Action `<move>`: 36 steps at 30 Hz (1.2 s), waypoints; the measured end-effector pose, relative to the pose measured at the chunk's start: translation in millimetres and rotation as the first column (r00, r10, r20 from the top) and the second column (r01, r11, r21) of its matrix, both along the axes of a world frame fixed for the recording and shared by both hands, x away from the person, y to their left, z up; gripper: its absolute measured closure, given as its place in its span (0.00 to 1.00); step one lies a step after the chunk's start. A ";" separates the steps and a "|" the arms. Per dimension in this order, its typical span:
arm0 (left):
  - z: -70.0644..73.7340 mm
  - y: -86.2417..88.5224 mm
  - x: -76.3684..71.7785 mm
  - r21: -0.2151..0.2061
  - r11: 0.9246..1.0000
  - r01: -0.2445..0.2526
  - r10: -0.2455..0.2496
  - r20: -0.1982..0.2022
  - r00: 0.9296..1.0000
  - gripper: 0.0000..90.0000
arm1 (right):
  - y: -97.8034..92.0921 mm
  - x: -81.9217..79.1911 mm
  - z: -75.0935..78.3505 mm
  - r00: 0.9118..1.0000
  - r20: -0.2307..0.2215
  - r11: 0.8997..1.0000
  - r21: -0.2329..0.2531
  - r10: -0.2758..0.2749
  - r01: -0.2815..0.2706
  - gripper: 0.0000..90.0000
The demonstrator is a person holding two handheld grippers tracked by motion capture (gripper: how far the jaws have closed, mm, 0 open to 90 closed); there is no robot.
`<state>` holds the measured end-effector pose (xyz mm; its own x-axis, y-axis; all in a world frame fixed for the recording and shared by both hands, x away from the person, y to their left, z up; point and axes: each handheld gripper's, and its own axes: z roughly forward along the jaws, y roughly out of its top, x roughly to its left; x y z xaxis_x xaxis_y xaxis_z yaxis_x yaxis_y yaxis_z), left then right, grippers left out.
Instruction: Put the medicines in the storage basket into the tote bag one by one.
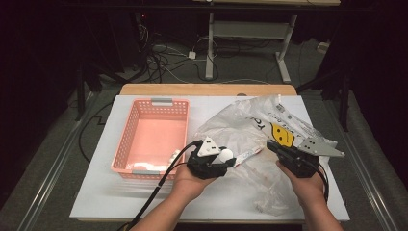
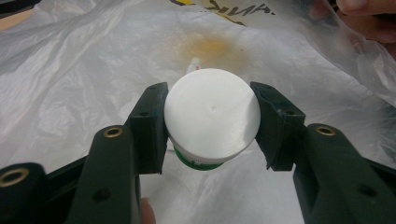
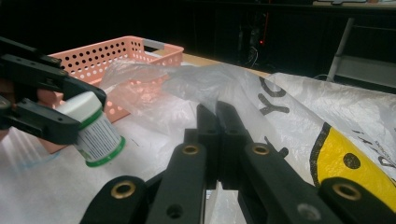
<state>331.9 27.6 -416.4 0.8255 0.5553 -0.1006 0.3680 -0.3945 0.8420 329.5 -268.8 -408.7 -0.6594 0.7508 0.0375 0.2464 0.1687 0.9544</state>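
— Where, the white-capped bottle (image 2: 212, 116)?
— Clamped at the cap between the jaws of the left gripper (image 1: 210, 161), held above the plastic bag (image 1: 250, 125), just right of the pink basket (image 1: 153, 134).
— And the right gripper (image 3: 217, 140)?
— Jaws pressed together, pinching a fold of the bag's thin film.
— Underneath?
— White table (image 1: 96, 192), bag spread across its right half, basket on the left.
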 end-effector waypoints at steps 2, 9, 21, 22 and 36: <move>-2.1 -6.2 2.0 -0.002 1.000 0.004 -0.004 -0.002 1.000 0.54 | -0.2 0.4 -0.1 1.000 0.003 1.000 -0.004 0.002 -0.002 1.00; -9.6 -27.4 8.8 0.003 1.000 0.023 -0.023 -0.005 1.000 0.54 | -0.7 0.2 0.6 1.000 0.006 1.000 -0.002 0.002 -0.002 1.00; -28.3 -62.6 22.4 0.003 0.999 0.046 -0.045 -0.014 0.999 0.54 | -1.1 0.7 0.2 1.000 0.006 1.000 -0.004 0.000 0.000 1.00; -30.1 -65.5 23.7 0.003 0.999 0.045 -0.045 -0.016 0.999 0.54 | -1.2 0.7 0.1 1.000 0.006 1.000 -0.005 0.001 -0.001 1.00; -45.9 -94.2 39.6 -0.001 0.999 0.033 -0.033 -0.023 0.999 0.54 | -2.0 2.3 -1.8 1.000 0.000 1.000 -0.005 0.003 -0.003 1.00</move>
<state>371.5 -66.6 -462.3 0.8408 0.5279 -0.1198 0.3738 -0.4062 0.8339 331.8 -270.9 -410.5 -0.6614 0.7492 0.0335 0.2461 0.1746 0.9534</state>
